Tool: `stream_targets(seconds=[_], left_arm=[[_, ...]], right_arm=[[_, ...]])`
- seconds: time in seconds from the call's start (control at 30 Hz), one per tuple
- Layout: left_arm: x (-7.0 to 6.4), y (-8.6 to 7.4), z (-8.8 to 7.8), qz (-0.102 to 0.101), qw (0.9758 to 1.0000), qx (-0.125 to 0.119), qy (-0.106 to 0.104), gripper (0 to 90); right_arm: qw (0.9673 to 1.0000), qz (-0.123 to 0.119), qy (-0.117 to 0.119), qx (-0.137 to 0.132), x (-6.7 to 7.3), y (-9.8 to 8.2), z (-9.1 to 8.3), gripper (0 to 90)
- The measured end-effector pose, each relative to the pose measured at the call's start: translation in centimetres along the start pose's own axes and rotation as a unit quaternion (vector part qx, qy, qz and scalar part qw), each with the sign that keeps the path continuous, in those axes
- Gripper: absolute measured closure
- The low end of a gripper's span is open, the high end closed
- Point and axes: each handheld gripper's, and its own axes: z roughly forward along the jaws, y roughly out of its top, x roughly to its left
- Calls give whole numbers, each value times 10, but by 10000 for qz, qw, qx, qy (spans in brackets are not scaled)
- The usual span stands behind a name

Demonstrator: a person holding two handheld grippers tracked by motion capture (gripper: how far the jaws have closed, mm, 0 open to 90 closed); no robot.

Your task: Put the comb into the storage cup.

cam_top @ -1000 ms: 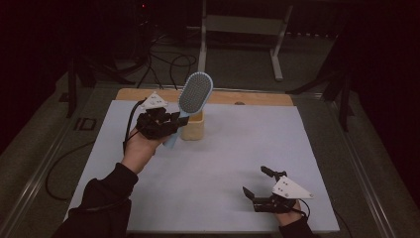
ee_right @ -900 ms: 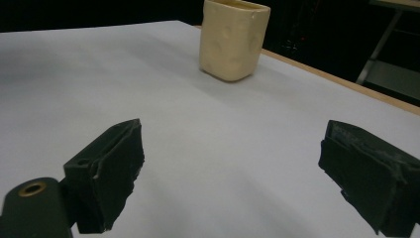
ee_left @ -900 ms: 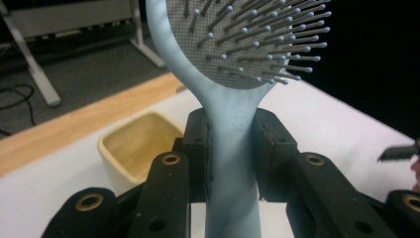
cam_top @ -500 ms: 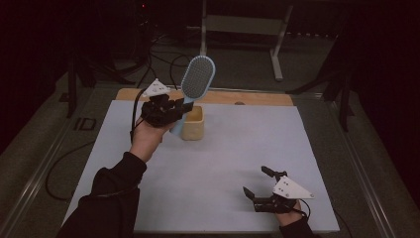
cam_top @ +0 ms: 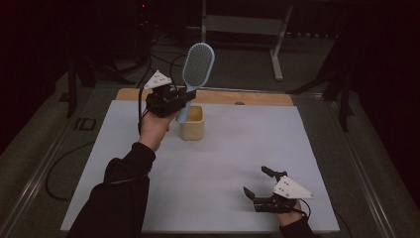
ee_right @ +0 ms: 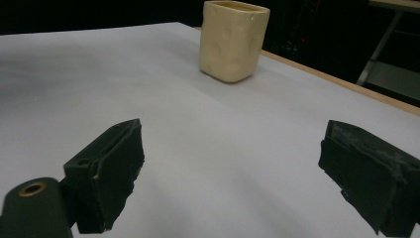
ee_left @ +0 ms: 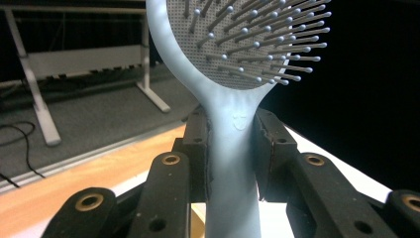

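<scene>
The hairbrush (ee_left: 233, 124) is showing smooth, matt pale-blue plastic, its pins (ee_left: 257, 34) looking like thin grey plastic with rounded tips. The left tool (ee_left: 233, 144) is wearing rough, chipped black rubbery pads (ee_left: 270, 144) and brass-coloured rivets. The cup (ee_right: 233, 39) is looking matt cream, slightly dimpled. The counter (cam_top: 237, 148) is lying under a smooth, matt white sheet with a wooden edge (cam_top: 247, 97).
</scene>
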Motion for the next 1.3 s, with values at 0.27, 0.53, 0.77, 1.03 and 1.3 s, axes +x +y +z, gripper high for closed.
stream_targets(seconds=[0.27,0.53,0.77,1.03,1.3], left_arm=[[7,-2,16,-6,9997,-253,-9,709],[16,-9,33,5,9986,-521,4,708],[23,-17,46,-91,9972,-736,125,708],[37,-31,59,-244,9957,-863,225,709],[42,-46,69,-226,9963,-724,394,708]], right_arm=[[10000,44,8,-6,-1,0,0,96],[10000,51,38,-12,0,-1,0,96],[9999,90,83,-18,0,-1,1,96],[9999,110,75,-56,-1,-1,-1,96],[9998,131,85,-79,-1,-1,-2,96]])
